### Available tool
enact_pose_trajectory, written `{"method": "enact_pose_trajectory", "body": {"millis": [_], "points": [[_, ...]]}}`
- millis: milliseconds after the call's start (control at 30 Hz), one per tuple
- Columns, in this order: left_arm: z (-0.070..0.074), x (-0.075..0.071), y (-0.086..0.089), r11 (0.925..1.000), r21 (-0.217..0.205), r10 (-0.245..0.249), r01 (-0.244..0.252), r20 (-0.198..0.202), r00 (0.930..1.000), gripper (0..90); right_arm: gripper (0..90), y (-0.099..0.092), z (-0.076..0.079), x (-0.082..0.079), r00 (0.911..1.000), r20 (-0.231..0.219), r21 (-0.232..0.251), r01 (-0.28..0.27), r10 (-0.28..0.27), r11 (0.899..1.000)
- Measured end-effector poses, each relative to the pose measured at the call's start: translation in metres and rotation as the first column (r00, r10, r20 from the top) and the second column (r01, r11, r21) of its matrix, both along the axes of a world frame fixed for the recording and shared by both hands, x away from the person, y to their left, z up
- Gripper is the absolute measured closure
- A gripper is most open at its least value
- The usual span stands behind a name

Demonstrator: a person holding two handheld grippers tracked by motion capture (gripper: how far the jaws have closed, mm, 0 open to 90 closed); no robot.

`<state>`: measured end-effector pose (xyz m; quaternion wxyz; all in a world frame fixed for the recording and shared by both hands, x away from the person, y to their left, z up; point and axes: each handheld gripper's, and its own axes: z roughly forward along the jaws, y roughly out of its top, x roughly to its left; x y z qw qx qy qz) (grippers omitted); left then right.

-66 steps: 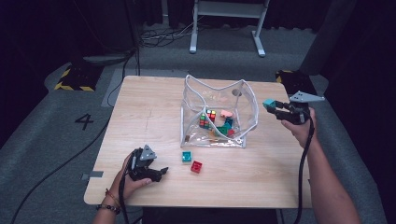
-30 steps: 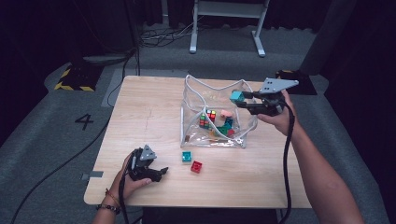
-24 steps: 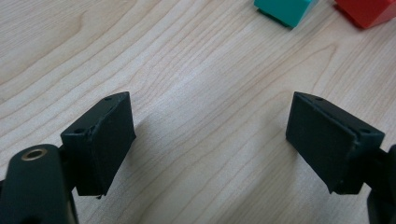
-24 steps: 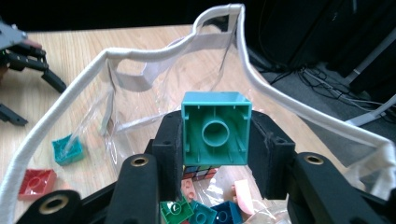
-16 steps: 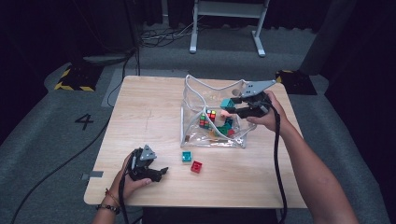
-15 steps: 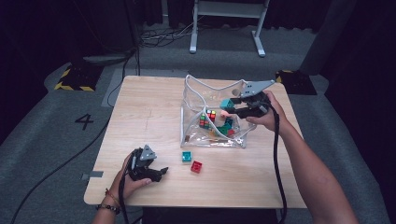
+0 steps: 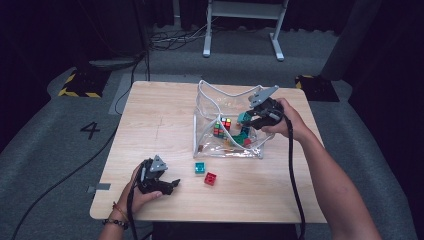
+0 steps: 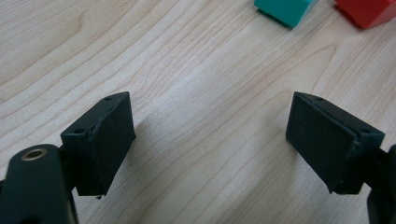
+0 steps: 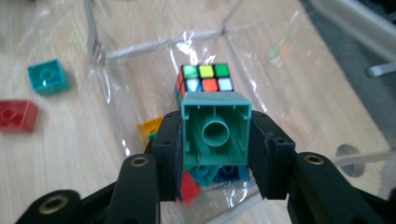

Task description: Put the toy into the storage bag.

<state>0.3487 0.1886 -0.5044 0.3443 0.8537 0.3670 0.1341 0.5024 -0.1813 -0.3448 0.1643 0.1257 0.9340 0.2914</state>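
Observation:
My right gripper [image 7: 246, 119] [image 9: 215, 156] is shut on a teal brick [image 9: 215, 134], hollow underside toward the camera. It hangs over the open top of a clear plastic bag [image 7: 204, 102]. In the bag lie a colour cube [image 7: 226, 123] [image 9: 205, 77] and several bricks, among them an orange one [image 9: 148, 130] and a blue one [image 9: 232, 171]. My left gripper [image 7: 172, 184] [image 8: 210, 140] rests open on the table near the front left, with bare wood between its jaws.
A loose teal brick [image 7: 200, 168] [image 8: 285, 8] [image 9: 47, 77] and a red brick [image 7: 210, 178] [image 8: 366, 10] [image 9: 17, 115] lie on the wooden table [image 7: 150, 120] in front of the bag, right of my left gripper. A cable trails from each gripper.
My right gripper has carried the teal brick leftward from the table's right edge and down over the bag's opening. The left gripper has stayed still.

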Motion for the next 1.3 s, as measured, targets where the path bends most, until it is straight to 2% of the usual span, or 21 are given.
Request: {"method": "enact_pose_trajectory", "body": {"millis": [67,100,133,233,300,333,567,633,767,1067,1233,1300], "points": [[0.0,0.0,0.0,1.0,0.0,0.0,0.0,0.0,1.0,15.6,59.4,-0.001,-0.001,0.0,0.9998,-0.022,-0.03,-0.001,0.0,1.0],[0.0,0.0,0.0,1.0,0.0,-0.001,0.001,0.0,1.0,15.6,59.4,-0.002,-0.001,0.001,0.9997,-0.013,-0.052,-0.021,0.02,0.998],[0.0,0.0,0.0,1.0,0.0,0.0,0.0,0.0,1.0,15.6,59.4,-0.003,-0.001,0.001,0.9996,-0.024,-0.07,-0.019,0.017,0.997],[0.0,0.0,0.0,1.0,0.002,-0.002,0.002,0.001,1.0,15.6,59.3,-0.009,-0.001,-0.001,0.9982,-0.058,-0.089,-0.019,0.014,0.996],[0.0,0.0,0.0,1.0,0.0,-0.001,0.001,0.0,1.0,15.6,59.3,-0.013,-0.001,-0.001,0.9984,-0.052,-0.12,-0.03,0.023,0.992],[0.0,0.0,0.0,1.0,-0.002,0.0,0.0,0.0,1.0,15.6,59.3,-0.014,-0.002,-0.001,0.9978,-0.06,-0.117,-0.036,0.029,0.992],[0.0,0.0,0.0,1.0,0.0,-0.001,0.001,0.0,1.0,15.6,59.3,-0.026,0.005,-0.002,0.9972,-0.073,-0.167,0.004,-0.016,0.986],[0.0,0.0,0.0,1.0,0.002,-0.002,0.002,0.001,1.0,15.6,59.3,-0.03,0.007,-0.002,0.997,-0.064,-0.197,0.03,-0.044,0.98],[0.0,0.0,0.0,1.0,0.002,-0.002,0.002,0.001,1.0,15.6,59.4,-0.037,0.008,-0.001,0.9963,-0.065,-0.199,0.042,-0.056,0.979],[0.0,0.0,0.0,1.0,0.002,-0.002,0.002,0.002,1.0,15.6,59.2,-0.037,0.009,-0.003,0.9966,-0.062,-0.205,0.04,-0.054,0.978],[0.0,0.0,0.0,1.0,0.0,-0.001,0.001,0.0,1.0,15.6,57.3,-0.037,0.009,-0.003,0.9971,-0.062,-0.184,0.032,-0.044,0.982],[0.0,0.0,0.0,1.0,0.002,-0.002,0.002,0.002,1.0,15.6,56.6,-0.038,0.008,-0.004,0.9973,-0.062,-0.158,0.028,-0.038,0.987]]}}
